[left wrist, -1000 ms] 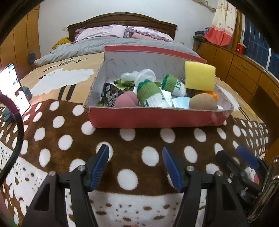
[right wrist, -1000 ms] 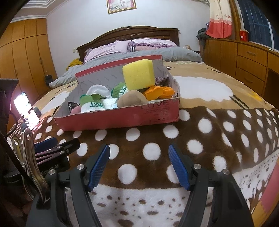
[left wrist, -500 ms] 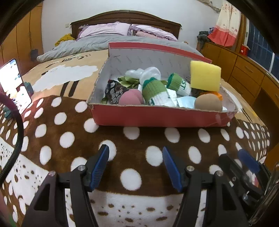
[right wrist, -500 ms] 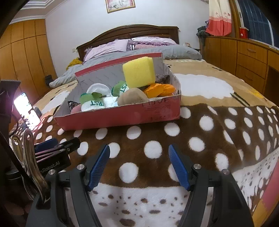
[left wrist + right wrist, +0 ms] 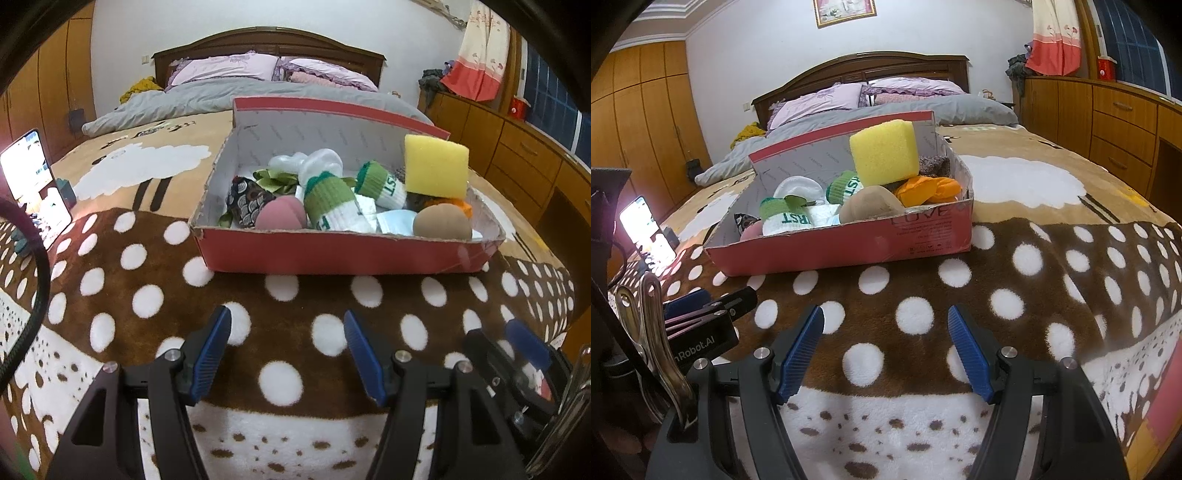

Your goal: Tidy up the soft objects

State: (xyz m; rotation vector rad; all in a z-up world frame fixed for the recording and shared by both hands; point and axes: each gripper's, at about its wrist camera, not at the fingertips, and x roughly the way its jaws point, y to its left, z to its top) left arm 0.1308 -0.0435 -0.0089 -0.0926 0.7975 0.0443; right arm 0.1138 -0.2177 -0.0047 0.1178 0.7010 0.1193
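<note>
Left gripper [image 5: 287, 334] and right gripper [image 5: 885, 332] both parted, empty, over fleecy dotted blanket [image 5: 147, 295], near red cardboard box [image 5: 332, 254]; blocky yellow sponge [image 5: 436, 170] inside.

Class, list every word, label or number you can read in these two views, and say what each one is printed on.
"LOVE": red box, end wall.
"RST": green-cuffed sock, partly hidden.
"nRobot.AI": left gripper body, first letters cut off.
Small print under "LOVE", grey lining print, and phone screen: too small to read.

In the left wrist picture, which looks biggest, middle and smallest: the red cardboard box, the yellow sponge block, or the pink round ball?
Largest to smallest, as they look:
1. Red cardboard box
2. Yellow sponge block
3. Pink round ball, partly hidden behind the box's front wall, so its full size is unsure.
</note>
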